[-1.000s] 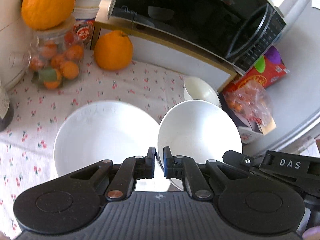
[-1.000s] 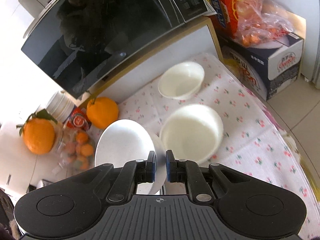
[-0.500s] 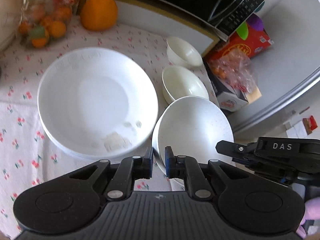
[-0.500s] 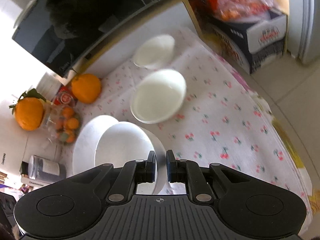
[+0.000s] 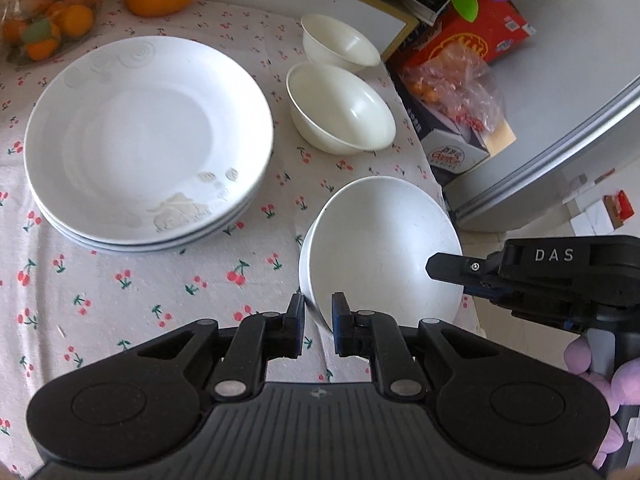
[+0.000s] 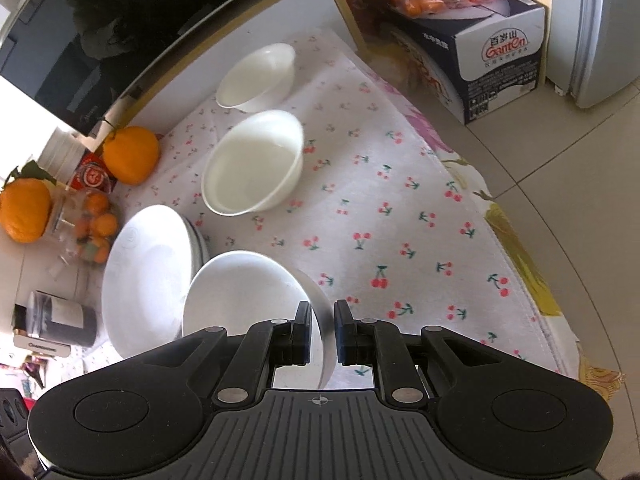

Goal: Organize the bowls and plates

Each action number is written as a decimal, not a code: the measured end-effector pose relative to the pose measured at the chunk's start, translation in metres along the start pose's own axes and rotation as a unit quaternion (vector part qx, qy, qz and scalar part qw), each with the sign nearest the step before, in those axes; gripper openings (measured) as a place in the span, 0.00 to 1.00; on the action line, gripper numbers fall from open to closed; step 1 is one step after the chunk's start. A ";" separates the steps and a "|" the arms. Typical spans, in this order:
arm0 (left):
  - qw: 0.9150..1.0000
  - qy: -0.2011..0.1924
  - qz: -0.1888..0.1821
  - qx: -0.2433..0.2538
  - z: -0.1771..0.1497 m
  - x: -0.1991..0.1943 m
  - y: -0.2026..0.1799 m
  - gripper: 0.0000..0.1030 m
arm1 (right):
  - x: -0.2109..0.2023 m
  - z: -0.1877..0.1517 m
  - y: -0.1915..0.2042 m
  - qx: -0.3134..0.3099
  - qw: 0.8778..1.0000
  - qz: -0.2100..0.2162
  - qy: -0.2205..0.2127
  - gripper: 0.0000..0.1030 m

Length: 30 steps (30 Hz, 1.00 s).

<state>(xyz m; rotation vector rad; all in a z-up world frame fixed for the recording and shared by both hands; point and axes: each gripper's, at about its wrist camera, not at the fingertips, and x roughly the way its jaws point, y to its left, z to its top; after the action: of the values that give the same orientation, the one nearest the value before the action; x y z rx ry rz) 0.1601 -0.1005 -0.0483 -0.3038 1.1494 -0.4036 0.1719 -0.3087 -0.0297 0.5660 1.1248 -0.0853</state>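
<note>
Both grippers are clamped on one white bowl (image 5: 380, 248), each jaw pair nearly together with only the thin rim between the pads. The left gripper (image 5: 318, 312) holds the rim at the bowl's near-left edge; the right gripper (image 6: 322, 322) holds the opposite edge, and its fingers also show at the right of the left wrist view. The bowl is tilted, its opening facing up and toward the left camera, and it sits low over the cherry-print cloth (image 5: 160, 280) on the worktop; contact with the cloth cannot be confirmed. The plate stack (image 5: 148, 136) lies just beside the bowl, on the left hand's side. Two cream bowls (image 5: 340, 108) stand beyond it, toward the microwave (image 6: 80, 40), one behind the other. The governing relation: those bowls lie straight ahead of both jaw pairs, and the near one is about equally far from either hand. Judgement: nesting calls for a level rim, a forward carry, and both grips let go together.
</note>
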 end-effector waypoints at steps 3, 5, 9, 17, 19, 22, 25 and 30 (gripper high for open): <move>1.000 0.006 0.001 0.002 0.000 0.003 0.001 0.13 | 0.004 0.001 -0.003 0.003 1.000 -0.005 0.006 0.14; 1.000 0.011 0.002 0.002 -0.001 0.005 0.001 0.13 | 0.007 0.001 -0.005 0.003 1.000 -0.009 0.009 0.14; 1.000 0.016 0.003 0.003 -0.002 0.008 0.002 0.13 | 0.012 0.001 -0.008 0.004 1.000 -0.015 0.017 0.14; 1.000 0.008 0.009 0.026 -0.003 0.007 -0.002 0.17 | 0.018 0.003 -0.011 0.010 0.999 -0.017 0.027 0.14; 0.999 0.004 0.013 0.030 -0.002 0.007 -0.003 0.21 | 0.019 0.003 -0.010 0.012 0.999 -0.015 0.030 0.17; 0.999 0.001 0.017 0.031 -0.003 0.006 -0.003 0.22 | 0.020 0.003 -0.009 0.011 0.999 -0.014 0.033 0.21; 0.999 -0.001 0.021 0.033 -0.002 0.005 -0.002 0.29 | 0.020 0.003 -0.009 0.014 0.999 -0.011 0.033 0.27; 0.999 -0.003 0.025 0.036 -0.001 0.003 -0.002 0.44 | 0.018 0.004 -0.008 0.012 1.000 -0.010 0.027 0.44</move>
<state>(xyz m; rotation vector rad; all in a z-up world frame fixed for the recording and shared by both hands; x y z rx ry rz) 0.1600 -0.1042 -0.0501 -0.2122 1.1312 -0.3983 0.1804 -0.3139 -0.0476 0.5812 1.1833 -0.1021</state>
